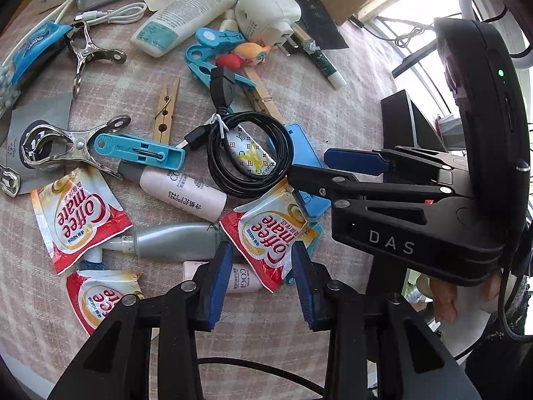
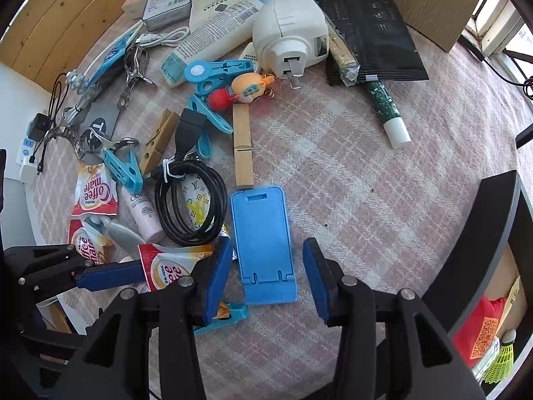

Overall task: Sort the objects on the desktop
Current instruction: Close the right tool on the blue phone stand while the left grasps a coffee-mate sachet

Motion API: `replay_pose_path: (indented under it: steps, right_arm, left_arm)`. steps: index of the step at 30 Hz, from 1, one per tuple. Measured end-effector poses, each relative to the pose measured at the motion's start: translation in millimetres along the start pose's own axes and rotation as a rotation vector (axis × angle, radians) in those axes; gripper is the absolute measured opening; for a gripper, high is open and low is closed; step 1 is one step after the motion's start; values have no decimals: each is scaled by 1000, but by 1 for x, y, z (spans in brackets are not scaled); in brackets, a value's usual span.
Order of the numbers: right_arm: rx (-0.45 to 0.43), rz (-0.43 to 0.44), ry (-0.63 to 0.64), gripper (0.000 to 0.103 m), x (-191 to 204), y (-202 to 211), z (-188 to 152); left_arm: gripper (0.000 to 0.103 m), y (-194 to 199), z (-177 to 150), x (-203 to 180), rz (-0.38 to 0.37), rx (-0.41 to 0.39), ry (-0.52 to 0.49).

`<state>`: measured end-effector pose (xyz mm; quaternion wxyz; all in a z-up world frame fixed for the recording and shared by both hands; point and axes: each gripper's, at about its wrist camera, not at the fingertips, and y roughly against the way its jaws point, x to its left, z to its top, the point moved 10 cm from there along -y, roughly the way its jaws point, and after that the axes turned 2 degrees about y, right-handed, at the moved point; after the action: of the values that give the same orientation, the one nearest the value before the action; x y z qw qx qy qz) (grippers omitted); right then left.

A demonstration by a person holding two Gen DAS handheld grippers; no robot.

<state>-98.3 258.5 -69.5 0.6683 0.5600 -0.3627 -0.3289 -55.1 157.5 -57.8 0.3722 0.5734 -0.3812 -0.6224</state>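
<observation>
A pink-and-cream plaid cloth (image 2: 349, 173) covers the desk, bordered by wood panelling and a cardboard box at the back, with a bright window off to one side. The left gripper (image 1: 260, 266) hangs with its blue foam pads parted astride a glossy red-and-white Coffee-mate sachet (image 1: 269, 230), not visibly pressing it. That crinkled sachet lies over a grey tube (image 1: 173, 241) and a pink bottle, at the near edge of the clutter. The right gripper (image 2: 268, 273) stands released, its pads on either side of a flat, matte blue plastic phone stand (image 2: 263, 243) without touching it. Just beside the stand is a coiled black cable (image 2: 190, 203) bound with a white tie, a wooden clothespin (image 2: 242, 146) beyond it. Farther back lie turquoise plastic clips, shiny metal clamps, a white plug-in adapter (image 2: 289, 36) and a black foil pouch (image 2: 369, 26).
</observation>
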Motion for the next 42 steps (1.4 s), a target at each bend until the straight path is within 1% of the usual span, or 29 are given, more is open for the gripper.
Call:
replay_pose_path:
  steps: [3,5,6,7,10,14,16,18,23,25,26,27,29,30,32,34,38,42]
  right_arm:
    - [1,-2,10,43,-7,2,-2]
    - [0,6,1,43,-11,4,-2]
    - [-1,5,-2,43,-11,4,-2]
    - [-1,-3,5,43,-10,5,-1]
    - [-6,-14,28,45,-4,5,2]
    - [-8,8,19,46,-1,8,6]
    - [-4,14,25,46,1,9,6]
    - [-5,-6,41,46,3,9,7]
    - [1,-71,81,47,5,11,10]
    - [5,-97,105,44,3,12,11]
    - [4,-106,108,38,1,14,11]
    - [7,-108,103,36,-3,15,11]
    - [7,-91,83,36,-9,18,11]
    - [7,-99,70,36,-15,19,11]
    - [-3,-97,49,36,-22,23,10]
    - [-7,-93,24,36,-28,27,8]
    - [-16,-71,-28,35,-40,36,4]
    - [-56,-45,-79,35,-53,56,2]
  left_arm:
    - [33,-3,1,-2,-3,3,-2]
    - [29,-5,3,-3,-3,2,-2]
    - [24,-5,2,-4,-3,4,-3]
    - [21,-6,3,-4,-4,7,-4]
    - [20,-8,3,-7,-9,10,-6]
    - [20,-6,2,-4,1,6,-12]
    - [15,-3,1,-1,-1,3,-6]
    - [13,-1,1,3,0,-1,2]
    - [14,-4,0,5,-27,14,23]
    - [14,-5,0,2,-29,12,19]
    - [14,-6,1,-1,-29,8,12]
    - [14,-6,1,-3,-27,6,7]
    - [12,-9,2,-7,-24,3,5]
    - [8,-9,2,-8,-24,1,5]
    - [7,-11,6,-10,-19,-8,6]
    - [4,-10,8,-13,-13,-21,-4]
    - [1,-9,14,-16,-9,-36,-15]
    - [0,1,17,-17,-8,-60,-22]
